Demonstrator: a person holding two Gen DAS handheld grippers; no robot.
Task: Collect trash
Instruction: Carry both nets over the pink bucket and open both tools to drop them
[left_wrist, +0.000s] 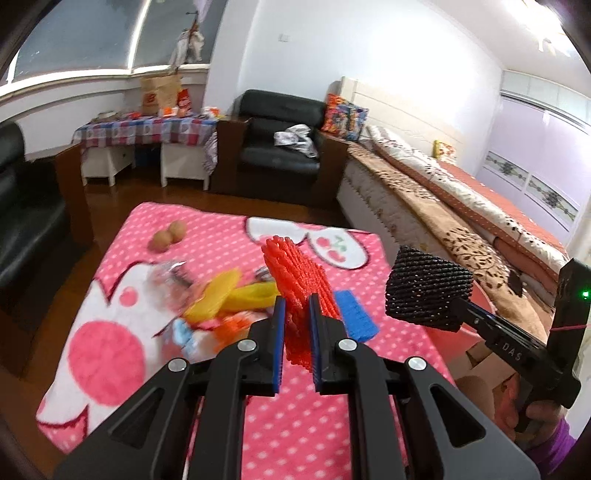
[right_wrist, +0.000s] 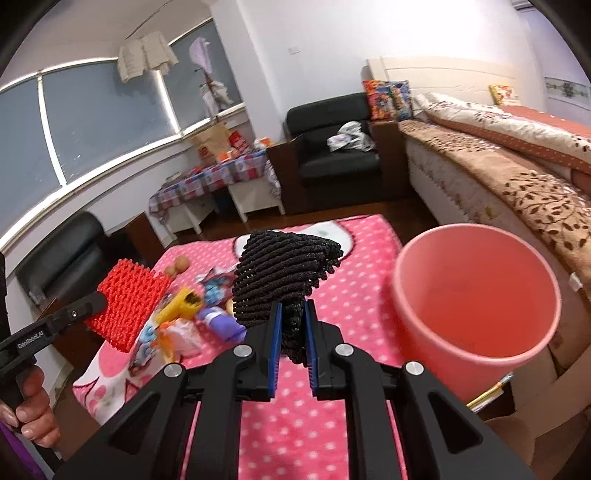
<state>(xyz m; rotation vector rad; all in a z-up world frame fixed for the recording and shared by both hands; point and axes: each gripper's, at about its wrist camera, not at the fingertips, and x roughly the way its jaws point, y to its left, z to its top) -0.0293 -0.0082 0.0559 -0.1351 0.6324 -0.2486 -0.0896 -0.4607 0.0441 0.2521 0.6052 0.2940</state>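
Note:
My left gripper (left_wrist: 297, 306) is shut on a red foam net (left_wrist: 299, 277) and holds it above the table with the pink dotted cloth (left_wrist: 295, 424). My right gripper (right_wrist: 292, 314) is shut on a black foam net (right_wrist: 284, 273), also held above the table. The black net shows in the left wrist view (left_wrist: 428, 288), and the red net shows in the right wrist view (right_wrist: 127, 302). A pink bucket (right_wrist: 476, 295) stands to the right of the table, open and seemingly empty. A pile of wrappers (left_wrist: 221, 295) lies on the cloth beneath the grippers.
Two brown round items (left_wrist: 168, 236) lie at the far left of the table. A blue flat piece (left_wrist: 356, 314) lies right of the red net. A bed (right_wrist: 498, 177) runs along the right. Black armchairs (left_wrist: 277, 147) and a cluttered side table (left_wrist: 147, 129) stand beyond.

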